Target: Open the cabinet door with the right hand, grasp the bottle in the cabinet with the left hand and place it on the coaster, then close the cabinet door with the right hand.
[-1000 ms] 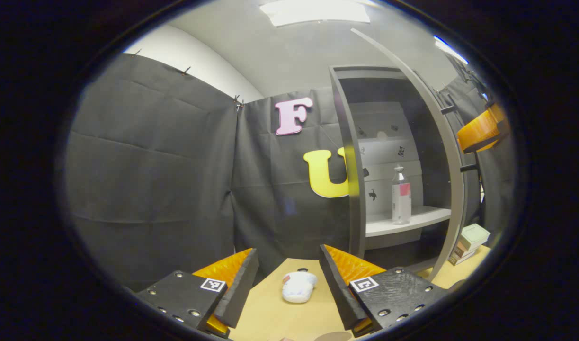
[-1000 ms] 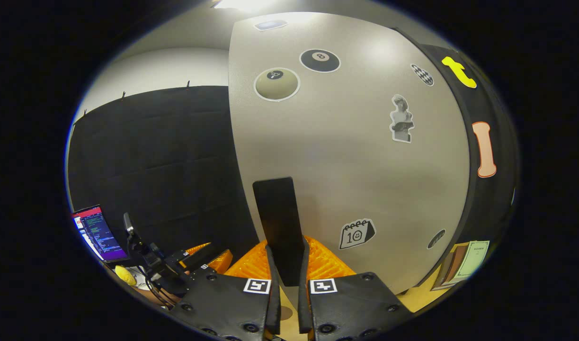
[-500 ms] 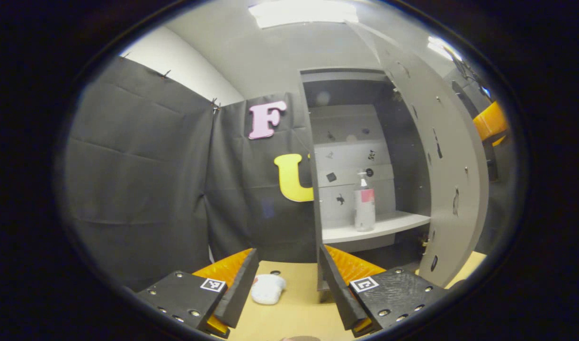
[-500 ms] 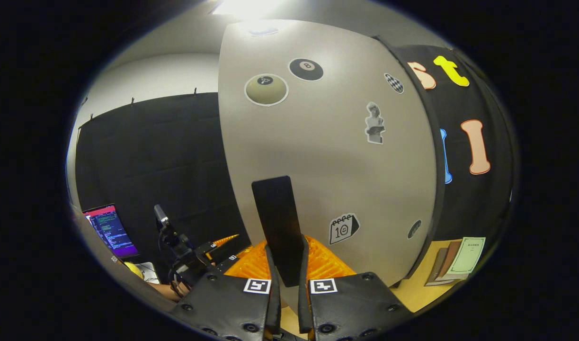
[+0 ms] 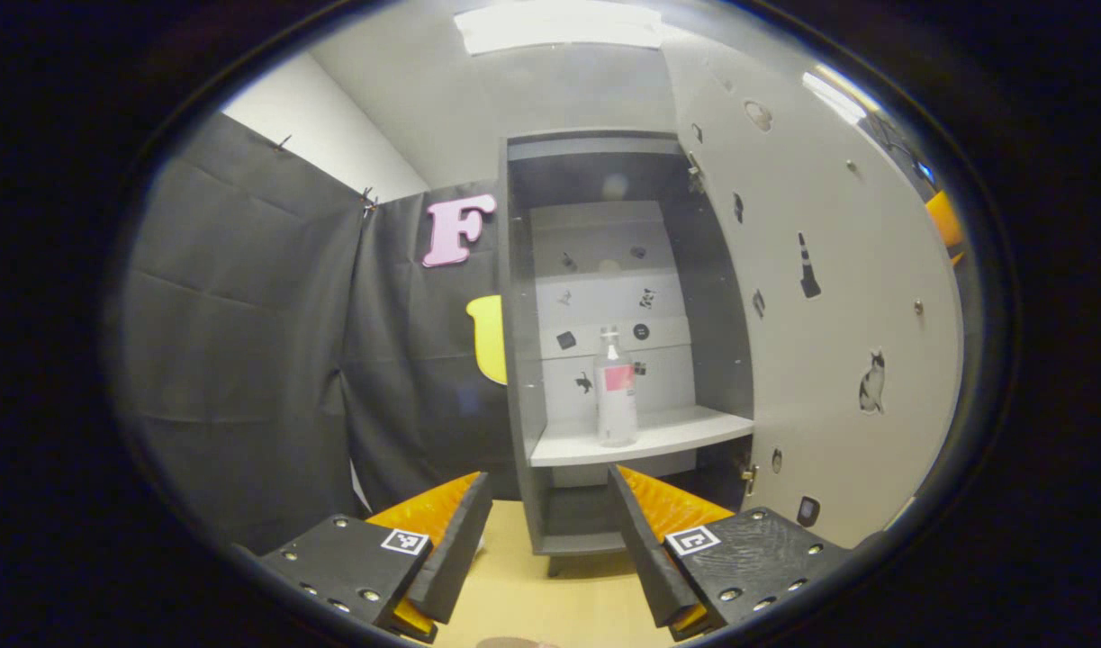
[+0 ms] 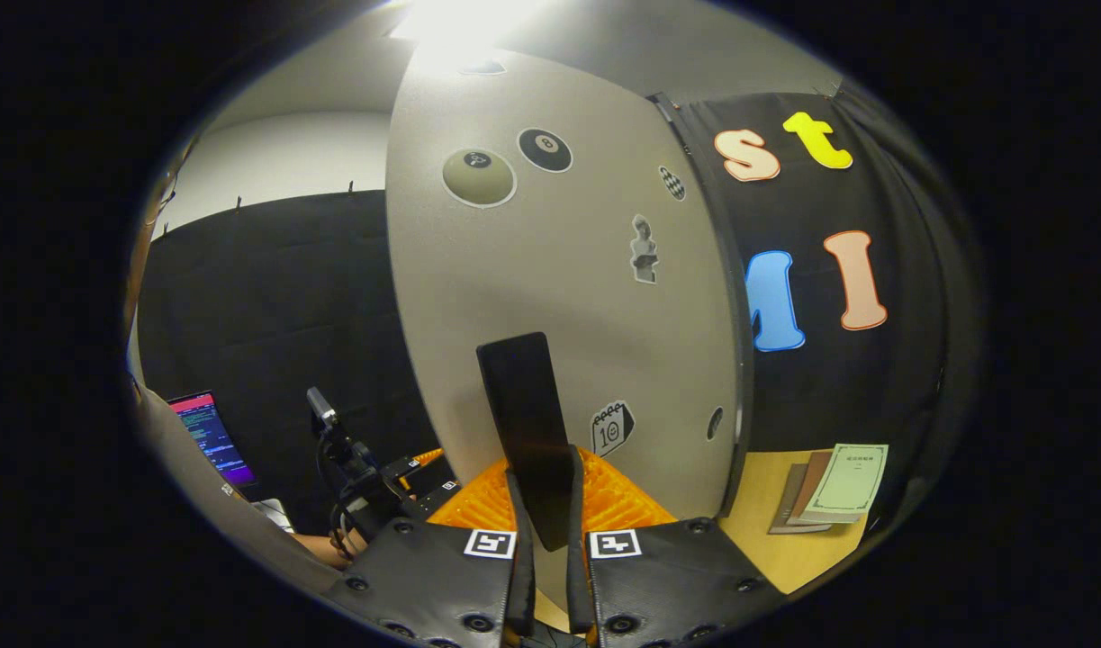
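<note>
The grey cabinet stands open. A clear bottle with a pink label is upright on its white shelf. My left gripper is open and empty, low in front of the cabinet, a fair way short of the bottle. The door is swung out to the right in the left gripper view. In the right gripper view my right gripper is shut on the black door handle, against the door's sticker-covered outer face. A brown rounded edge, perhaps the coaster, peeks in at the bottom.
The cabinet stands on a tan table. Thin books lie on the table beyond the door's hinge side. A monitor glows at the left, beside a person's sleeve and the hand holding the other gripper.
The door has swung wider open with my right gripper on its handle. The left gripper has turned toward the cabinet; the bottle now sits near centre, and the white object on the table has left view.
</note>
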Motion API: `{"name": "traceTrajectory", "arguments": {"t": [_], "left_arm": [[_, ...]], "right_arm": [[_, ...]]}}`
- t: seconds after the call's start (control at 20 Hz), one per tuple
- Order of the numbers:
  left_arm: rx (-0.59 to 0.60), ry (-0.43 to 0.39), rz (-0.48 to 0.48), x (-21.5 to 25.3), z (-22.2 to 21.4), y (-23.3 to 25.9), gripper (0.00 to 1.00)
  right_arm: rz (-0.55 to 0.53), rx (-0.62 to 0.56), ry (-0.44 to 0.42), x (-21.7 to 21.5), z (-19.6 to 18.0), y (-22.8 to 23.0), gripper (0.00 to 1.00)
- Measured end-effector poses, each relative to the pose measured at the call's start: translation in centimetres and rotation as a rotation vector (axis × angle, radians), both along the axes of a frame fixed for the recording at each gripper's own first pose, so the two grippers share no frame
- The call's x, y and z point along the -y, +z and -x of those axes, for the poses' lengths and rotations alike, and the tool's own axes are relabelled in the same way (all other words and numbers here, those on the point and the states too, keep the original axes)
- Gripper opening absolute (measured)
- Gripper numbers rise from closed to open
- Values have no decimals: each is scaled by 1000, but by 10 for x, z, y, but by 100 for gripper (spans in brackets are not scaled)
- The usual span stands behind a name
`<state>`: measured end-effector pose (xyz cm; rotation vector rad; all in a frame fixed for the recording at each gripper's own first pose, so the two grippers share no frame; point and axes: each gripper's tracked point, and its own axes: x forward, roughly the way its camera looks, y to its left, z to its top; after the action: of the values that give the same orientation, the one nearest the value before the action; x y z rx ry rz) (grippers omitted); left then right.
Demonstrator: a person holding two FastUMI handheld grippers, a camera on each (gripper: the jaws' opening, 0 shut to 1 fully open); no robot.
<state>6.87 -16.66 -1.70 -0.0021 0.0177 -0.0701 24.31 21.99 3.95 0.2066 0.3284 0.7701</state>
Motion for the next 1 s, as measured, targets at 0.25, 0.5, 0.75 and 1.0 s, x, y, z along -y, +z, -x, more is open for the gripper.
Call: {"name": "traceTrajectory", "arguments": {"t": [0.25, 0.5, 0.75, 1.0], "left_arm": [[4, -33, 12, 36, 12, 6, 78], [23, -21, -2, 44, 26, 14, 80], [31, -2, -11, 47, 36, 19, 78], [35, 3, -31, 49, 41, 31, 78]], "right_arm": [[-9, 2, -55, 7, -7, 0, 15], [-4, 31, -100, 16, -15, 0, 15], [-3, 39, -160, 20, -21, -1, 15], [69, 73, -137, 36, -19, -4, 19]]}}
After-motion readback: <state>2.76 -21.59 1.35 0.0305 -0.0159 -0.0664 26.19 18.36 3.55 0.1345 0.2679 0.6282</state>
